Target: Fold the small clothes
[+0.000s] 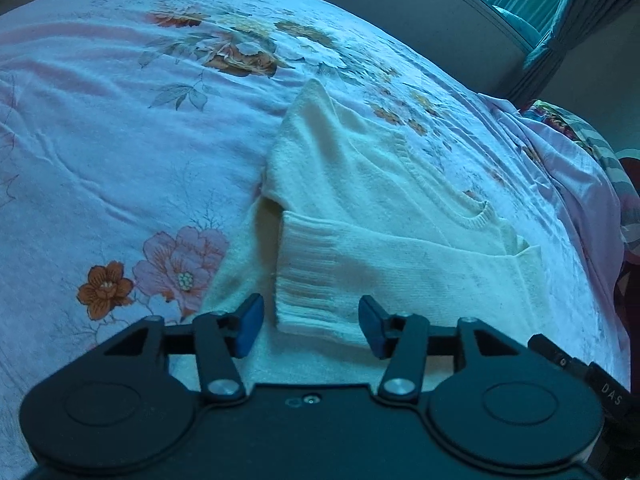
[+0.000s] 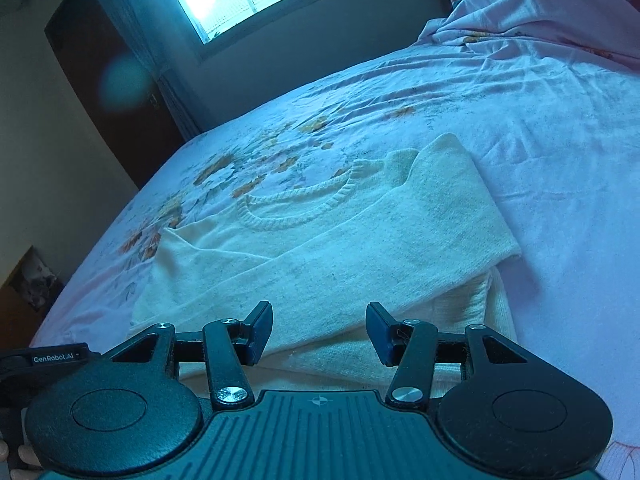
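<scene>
Both tools stand spread with nothing pinched: the left tool (image 1: 311, 326) hovers at the ribbed cuff (image 1: 306, 276) of a cream knit sweater (image 1: 384, 216), the right tool (image 2: 319, 332) over its folded sleeve (image 2: 360, 256). Partly folded, the sweater lies mid-frame on the floral bedsheet (image 1: 120, 152).

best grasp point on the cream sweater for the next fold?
Likely the ribbed cuff of the sleeve folded across the sweater: a thick free edge lying just ahead of the open left gripper. Come in low from the near side, pinching across the ribbing.
</scene>
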Motion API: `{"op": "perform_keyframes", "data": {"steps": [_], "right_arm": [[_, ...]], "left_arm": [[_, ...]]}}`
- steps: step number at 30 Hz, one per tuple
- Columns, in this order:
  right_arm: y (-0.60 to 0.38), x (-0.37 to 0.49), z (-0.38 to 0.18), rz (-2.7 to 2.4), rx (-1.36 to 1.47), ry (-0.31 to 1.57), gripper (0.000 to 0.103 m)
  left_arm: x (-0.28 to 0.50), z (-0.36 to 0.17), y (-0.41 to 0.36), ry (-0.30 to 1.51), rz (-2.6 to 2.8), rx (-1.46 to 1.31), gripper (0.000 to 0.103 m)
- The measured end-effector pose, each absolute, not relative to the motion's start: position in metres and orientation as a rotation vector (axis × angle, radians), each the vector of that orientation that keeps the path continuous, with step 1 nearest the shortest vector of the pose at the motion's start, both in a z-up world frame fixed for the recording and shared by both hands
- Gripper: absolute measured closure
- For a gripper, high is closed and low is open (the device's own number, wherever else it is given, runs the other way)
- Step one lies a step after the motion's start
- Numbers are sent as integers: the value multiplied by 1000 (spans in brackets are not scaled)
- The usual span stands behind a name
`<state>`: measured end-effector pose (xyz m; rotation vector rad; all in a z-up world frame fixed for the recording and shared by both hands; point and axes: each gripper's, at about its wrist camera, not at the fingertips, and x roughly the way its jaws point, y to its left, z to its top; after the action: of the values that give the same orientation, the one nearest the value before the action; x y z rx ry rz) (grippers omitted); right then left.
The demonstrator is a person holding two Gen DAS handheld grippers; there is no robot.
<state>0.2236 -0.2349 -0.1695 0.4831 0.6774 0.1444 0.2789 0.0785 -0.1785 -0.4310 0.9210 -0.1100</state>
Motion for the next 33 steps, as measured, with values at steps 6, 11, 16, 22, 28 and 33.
{"op": "perform_keyframes", "data": {"steps": [6,11,16,22,28,33], "right_arm": [[-233,215,-177,152,494,696,51],[-231,215,-174,157,493,683,51],[-225,225,-167,164,449,674,51],[-220,241,-177,154,385,721,51],[-235,251,-181,40,314,710,52],[-239,266,-189,44,246,800,52]], "left_arm": [[285,-190,78,941,-77,-469,97],[277,-172,76,865,-66,-440,99],[280,-185,87,901,-43,-434,99],[283,-187,81,909,-46,-345,91],[261,-154,87,811,-20,-311,81],[294,-166,57,869,-77,-221,79]]}}
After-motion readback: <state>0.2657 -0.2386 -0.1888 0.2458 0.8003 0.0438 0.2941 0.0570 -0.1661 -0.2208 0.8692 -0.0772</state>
